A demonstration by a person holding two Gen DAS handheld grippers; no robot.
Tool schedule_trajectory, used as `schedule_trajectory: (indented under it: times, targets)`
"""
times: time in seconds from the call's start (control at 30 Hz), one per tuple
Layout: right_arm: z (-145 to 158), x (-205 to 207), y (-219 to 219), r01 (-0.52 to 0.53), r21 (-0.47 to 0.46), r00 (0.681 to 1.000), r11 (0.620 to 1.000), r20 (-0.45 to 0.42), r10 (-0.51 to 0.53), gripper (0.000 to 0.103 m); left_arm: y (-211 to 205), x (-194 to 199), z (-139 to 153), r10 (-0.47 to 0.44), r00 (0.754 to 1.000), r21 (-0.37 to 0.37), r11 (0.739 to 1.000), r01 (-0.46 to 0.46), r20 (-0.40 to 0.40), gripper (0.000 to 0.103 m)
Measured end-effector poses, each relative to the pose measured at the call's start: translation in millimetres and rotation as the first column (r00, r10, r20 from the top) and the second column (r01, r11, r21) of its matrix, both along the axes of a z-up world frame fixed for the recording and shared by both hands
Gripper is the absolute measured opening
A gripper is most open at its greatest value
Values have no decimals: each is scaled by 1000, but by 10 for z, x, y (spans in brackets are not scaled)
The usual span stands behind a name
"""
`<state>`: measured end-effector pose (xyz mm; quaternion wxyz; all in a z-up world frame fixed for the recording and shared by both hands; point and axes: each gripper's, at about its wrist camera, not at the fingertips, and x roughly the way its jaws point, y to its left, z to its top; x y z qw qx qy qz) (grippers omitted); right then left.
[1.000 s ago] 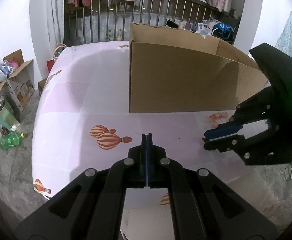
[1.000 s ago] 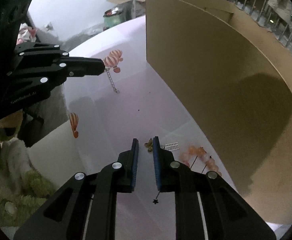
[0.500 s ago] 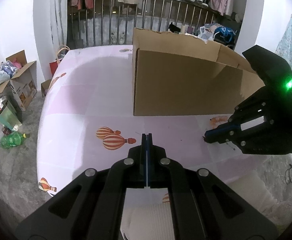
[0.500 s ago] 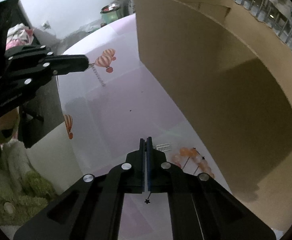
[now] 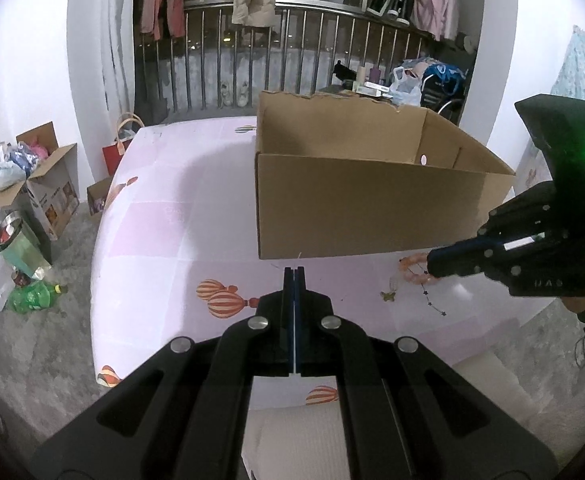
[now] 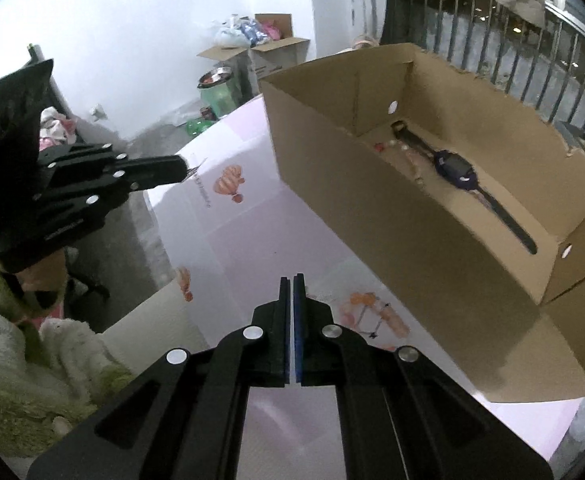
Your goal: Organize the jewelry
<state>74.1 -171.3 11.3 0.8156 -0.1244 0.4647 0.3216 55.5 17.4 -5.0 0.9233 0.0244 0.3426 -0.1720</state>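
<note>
An open cardboard box (image 5: 372, 208) stands on the pink balloon-print table (image 5: 164, 240); in the right wrist view the box (image 6: 332, 184) holds a dark wristwatch (image 6: 458, 170) and a bead strand (image 6: 410, 160). My left gripper (image 5: 294, 272) is shut on a thin silver chain (image 6: 202, 188), which hangs from its tips above the table. My right gripper (image 6: 292, 280) is shut; whether it holds anything cannot be told. A peach bead bracelet (image 5: 414, 270), a small butterfly piece (image 5: 389, 295) and a star chain (image 5: 434, 302) lie on the table by the box.
The table's left and near edges drop to a grey carpet with open cartons (image 5: 32, 188) and a green bottle (image 5: 32, 298). A railing (image 5: 292, 52) with hanging clothes runs behind. A white fluffy sleeve (image 6: 32, 380) is at lower left in the right wrist view.
Both grippers have risen well above the table, so the box's inside now shows. My right gripper closed from slightly open near the small pieces. The left gripper lifted the chain.
</note>
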Motion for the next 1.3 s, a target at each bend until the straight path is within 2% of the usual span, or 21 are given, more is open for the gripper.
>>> schedule_trajectory:
  times: [0.07, 0.13, 0.2, 0.5, 0.67, 0.73, 0.87, 1.1, 1.13, 1.3]
  targets:
    - [-67, 23, 76, -29, -28, 1000, 999, -6, 29, 5, -35, -3, -13, 1, 1000, 8, 1000, -1, -4, 0]
    - [-155, 76, 195, -55, -54, 998, 997, -9, 54, 15, -68, -20, -25, 0, 1000, 12, 1000, 0, -7, 0]
    - [-226, 143, 257, -95, -75, 995, 993, -25, 93, 19, -97, -37, -36, -2, 1000, 15, 1000, 2, -11, 0]
    - [-494, 300, 507, -218, -207, 976, 954, -75, 206, 20, -84, -59, -87, -1, 1000, 15, 1000, 2, -21, 0]
    - [-515, 423, 529, -231, -196, 969, 953, -133, 207, 15, -19, -39, -124, 7, 1000, 0, 1000, -7, -28, 0]
    - [-521, 440, 547, -235, -203, 967, 951, -150, 207, 7, 9, -21, -140, 10, 999, -5, 1000, -10, -31, 0]
    - [-523, 388, 602, -221, -217, 971, 951, -141, 193, 7, 63, -12, -155, 18, 999, -17, 1000, -18, -32, 0]
    - [-538, 366, 557, -176, -182, 977, 968, -149, 149, 4, 99, -5, -153, 21, 999, -22, 1000, -22, -31, 0]
    - [-540, 362, 557, -171, -175, 978, 970, -151, 145, 0, 98, -5, -153, 21, 999, -24, 999, -22, -32, 0]
    - [-553, 342, 535, -150, -149, 980, 977, -150, 128, 0, 116, -14, -128, 26, 999, -25, 999, -27, -28, 0]
